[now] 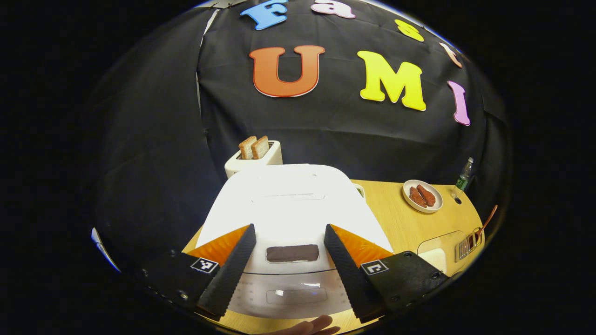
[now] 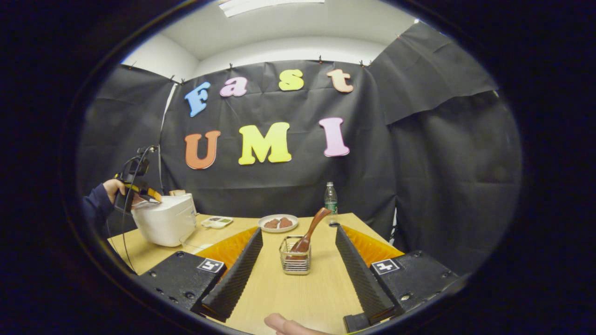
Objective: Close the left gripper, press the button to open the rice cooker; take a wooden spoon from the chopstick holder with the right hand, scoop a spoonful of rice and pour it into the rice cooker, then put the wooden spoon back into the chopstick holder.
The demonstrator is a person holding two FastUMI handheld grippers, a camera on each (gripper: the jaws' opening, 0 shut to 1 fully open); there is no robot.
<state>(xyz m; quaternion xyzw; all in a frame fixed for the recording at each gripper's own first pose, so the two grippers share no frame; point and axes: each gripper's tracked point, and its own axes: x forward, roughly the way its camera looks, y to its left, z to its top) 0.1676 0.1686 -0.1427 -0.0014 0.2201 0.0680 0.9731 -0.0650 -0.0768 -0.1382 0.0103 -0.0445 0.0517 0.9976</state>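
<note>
The white rice cooker (image 1: 288, 200) stands right in front of my left gripper (image 1: 289, 229), lid down. Its dark button (image 1: 292, 253) lies between the two fingers, which are spread wide and hover above the lid's front edge without touching it. In the right gripper view the wire chopstick holder (image 2: 295, 255) stands on the table with the wooden spoon (image 2: 311, 229) leaning up and to the right out of it. My right gripper (image 2: 298, 230) is open, a short way back from the holder. At the far left, the rice cooker (image 2: 165, 218) has the left gripper (image 2: 139, 190) over it.
A toaster (image 1: 253, 160) with two bread slices stands behind the cooker. A plate of sausages (image 2: 278, 223), a water bottle (image 2: 330, 197) and a small dish (image 2: 217, 222) sit at the back of the wooden table (image 2: 288, 298). A clear container (image 1: 440, 251) lies beside the holder (image 1: 468, 244).
</note>
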